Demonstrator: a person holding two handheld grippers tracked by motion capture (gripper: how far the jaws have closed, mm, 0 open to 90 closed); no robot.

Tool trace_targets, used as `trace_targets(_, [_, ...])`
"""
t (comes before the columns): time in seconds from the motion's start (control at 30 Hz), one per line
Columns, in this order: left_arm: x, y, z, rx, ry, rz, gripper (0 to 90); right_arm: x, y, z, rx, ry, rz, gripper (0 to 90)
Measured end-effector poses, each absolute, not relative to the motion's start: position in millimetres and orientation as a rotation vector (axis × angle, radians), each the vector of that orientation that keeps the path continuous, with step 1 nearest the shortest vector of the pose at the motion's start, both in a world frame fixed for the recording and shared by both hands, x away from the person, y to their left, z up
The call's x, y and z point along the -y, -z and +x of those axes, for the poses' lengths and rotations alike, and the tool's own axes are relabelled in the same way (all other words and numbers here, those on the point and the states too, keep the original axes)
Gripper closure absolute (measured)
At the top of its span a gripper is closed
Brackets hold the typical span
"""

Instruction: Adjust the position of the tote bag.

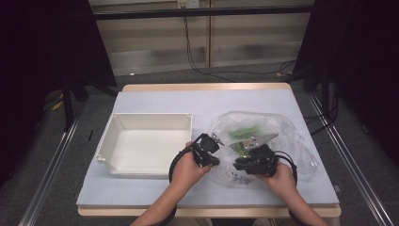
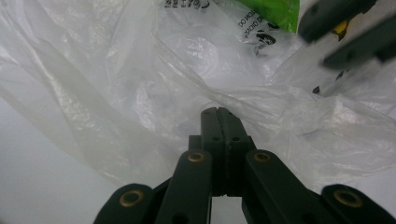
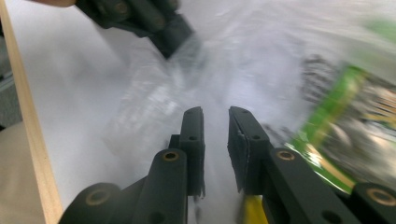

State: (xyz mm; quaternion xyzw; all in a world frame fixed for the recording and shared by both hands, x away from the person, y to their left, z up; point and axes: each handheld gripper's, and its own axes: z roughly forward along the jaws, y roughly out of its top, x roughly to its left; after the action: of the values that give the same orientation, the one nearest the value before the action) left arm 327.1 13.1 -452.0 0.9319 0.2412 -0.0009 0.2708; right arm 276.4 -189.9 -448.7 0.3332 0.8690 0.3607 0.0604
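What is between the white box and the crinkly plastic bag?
In the high view, the left gripper and the hand holding it sit between the white box and the plastic bag, over the table. Its jaws reach the bag's edge.

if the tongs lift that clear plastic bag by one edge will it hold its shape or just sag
Probably sag: the clear plastic bag lies crumpled and wrinkled, so it looks thin and floppy. The green packet inside may slide toward the low end. The film looks glossy, so it could slip from the left tongs, which look shut on a fold.
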Motion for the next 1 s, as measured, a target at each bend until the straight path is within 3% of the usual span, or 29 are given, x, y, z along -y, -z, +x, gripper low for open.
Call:
trace_targets(0.3, [-13.0, 456.6, 325.6, -0.641, 0.018, 2.511, 89.8, 171.3, 460.4, 273.2, -2.678, -1.081, 0.979, 81.1])
trace_targets(0.43, [-18.7, 444.4, 329.0, -0.645, 0.037, 2.472, 82.4, 169.5, 463.0, 273.6, -2.681, -1.062, 0.985, 83.4])
trace_targets(0.73, [-24.1, 419.5, 325.7, -0.680, 0.081, 2.314, 89.0, 169.2, 467.4, 272.5, -2.677, -1.081, 1.008, 86.8])
trace_targets(1.0, [-8.4, 433.5, 316.7, -0.578, 0.044, 2.392, 90.0, 191.3, 451.5, 276.3, -2.621, -1.095, 1.072, 90.0])
